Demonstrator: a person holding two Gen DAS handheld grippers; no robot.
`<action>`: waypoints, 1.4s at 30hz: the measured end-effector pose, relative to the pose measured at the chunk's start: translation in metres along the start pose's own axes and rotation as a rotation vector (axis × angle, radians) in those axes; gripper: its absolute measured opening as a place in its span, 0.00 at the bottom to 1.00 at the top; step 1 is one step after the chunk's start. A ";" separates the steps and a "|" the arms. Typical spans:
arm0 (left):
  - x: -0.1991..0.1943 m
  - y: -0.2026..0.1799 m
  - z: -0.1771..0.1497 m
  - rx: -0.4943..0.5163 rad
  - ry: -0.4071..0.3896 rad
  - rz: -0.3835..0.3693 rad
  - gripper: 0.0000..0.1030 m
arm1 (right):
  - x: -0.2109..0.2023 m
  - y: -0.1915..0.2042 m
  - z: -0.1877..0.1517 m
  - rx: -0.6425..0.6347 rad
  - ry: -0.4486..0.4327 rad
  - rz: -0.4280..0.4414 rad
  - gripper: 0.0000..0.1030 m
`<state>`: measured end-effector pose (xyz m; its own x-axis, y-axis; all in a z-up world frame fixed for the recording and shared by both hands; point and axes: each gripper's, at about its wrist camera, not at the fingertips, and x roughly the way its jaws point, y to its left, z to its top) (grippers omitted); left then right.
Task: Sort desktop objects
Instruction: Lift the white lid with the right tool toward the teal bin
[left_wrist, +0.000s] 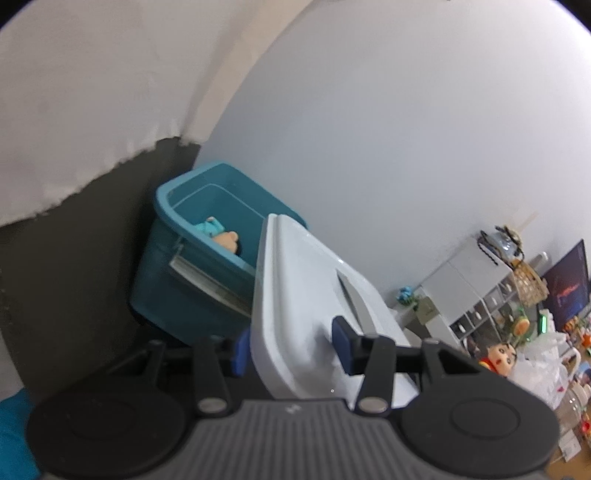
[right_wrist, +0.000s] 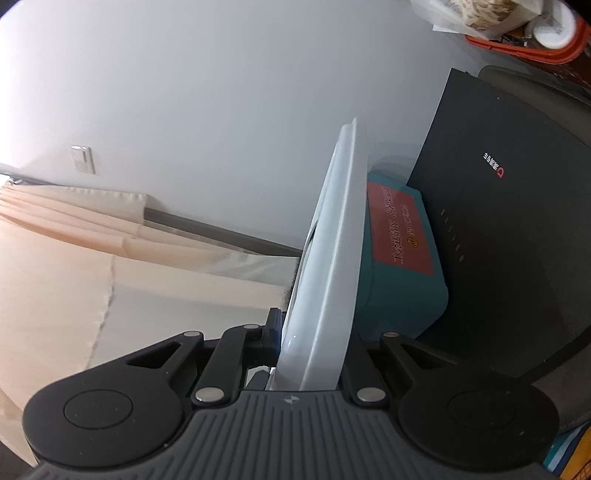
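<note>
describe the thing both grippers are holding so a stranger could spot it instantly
Start at the teal plastic storage bin against the pale wall. In front of it is a flat glossy white plastic lid, tilted, clamped at opposite edges by the left gripper and right gripper. It is the only white slab here, with a recessed grey slot.

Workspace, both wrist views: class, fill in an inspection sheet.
Surface: not clearly seen.
Job's things: white lid held tilted in front of teal bin; doll lies inside bin.
Clutter: white shelf unit, monitor, figurine, black box.
Grippers: left gripper and right gripper each clamp the lid.
Cables: nothing seen.
Surroundings: pale wall, curtain.
</note>
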<state>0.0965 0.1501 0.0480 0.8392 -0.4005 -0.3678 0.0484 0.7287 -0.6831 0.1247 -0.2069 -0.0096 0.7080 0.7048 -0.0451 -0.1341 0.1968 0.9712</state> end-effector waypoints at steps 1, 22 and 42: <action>0.000 0.001 0.001 -0.001 -0.003 0.008 0.48 | 0.003 0.001 0.001 -0.003 0.003 -0.004 0.11; -0.007 0.023 0.010 -0.060 -0.033 0.102 0.51 | 0.059 0.006 0.006 -0.038 0.047 -0.105 0.13; -0.017 0.015 0.003 -0.017 -0.043 0.126 0.51 | 0.094 0.007 0.018 -0.024 -0.049 -0.147 0.13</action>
<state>0.0845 0.1699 0.0459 0.8605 -0.2816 -0.4245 -0.0679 0.7625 -0.6435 0.2026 -0.1512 -0.0034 0.7539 0.6335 -0.1742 -0.0428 0.3119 0.9491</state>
